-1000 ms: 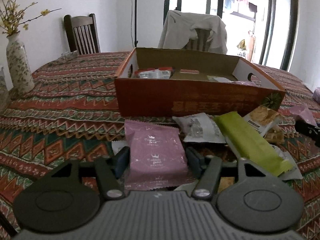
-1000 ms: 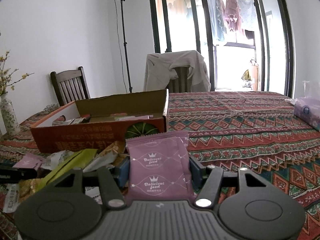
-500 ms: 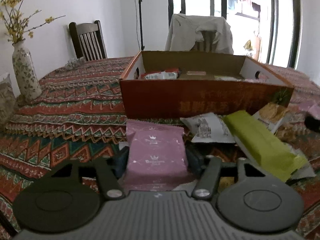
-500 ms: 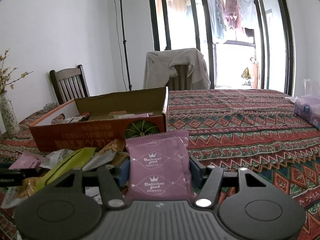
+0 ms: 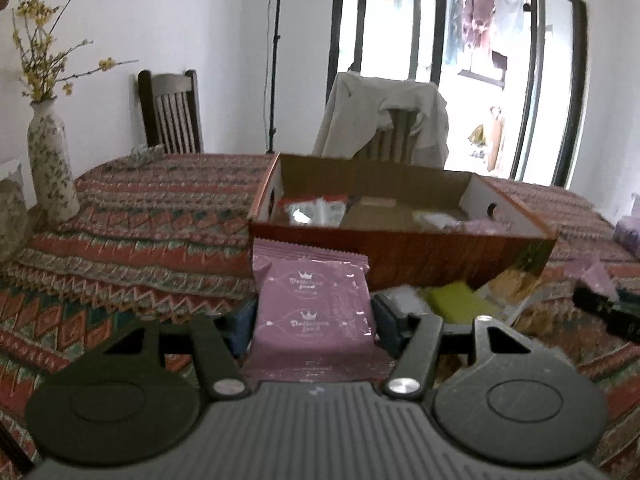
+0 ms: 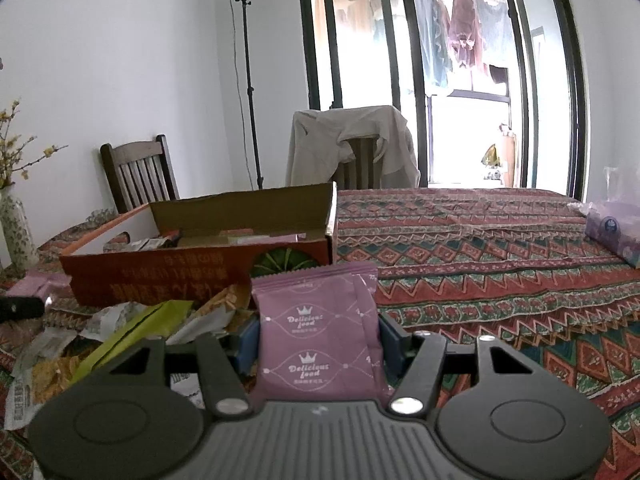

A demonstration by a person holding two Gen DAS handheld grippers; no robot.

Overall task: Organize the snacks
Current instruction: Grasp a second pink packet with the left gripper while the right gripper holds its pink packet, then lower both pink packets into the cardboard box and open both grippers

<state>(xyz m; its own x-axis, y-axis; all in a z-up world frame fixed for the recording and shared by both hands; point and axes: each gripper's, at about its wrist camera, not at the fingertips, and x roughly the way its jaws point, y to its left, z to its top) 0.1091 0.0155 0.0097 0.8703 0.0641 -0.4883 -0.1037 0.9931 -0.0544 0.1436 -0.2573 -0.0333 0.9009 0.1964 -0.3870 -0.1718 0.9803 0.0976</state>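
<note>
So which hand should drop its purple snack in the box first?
Probably the left. Its gripper holds a purple packet facing the cardboard box's long open side. The right gripper holds its purple packet off the box's corner, so it seems less well lined up.

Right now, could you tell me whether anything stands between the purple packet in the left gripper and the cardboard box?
Only the box's near wall: the purple packet in the left gripper must clear it. Nothing else visible intervenes.

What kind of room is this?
Probably a dining room at home. There is a big table with a patterned cloth, wooden chairs around it, a flower vase, and laundry drying outside the glass doors.
</note>
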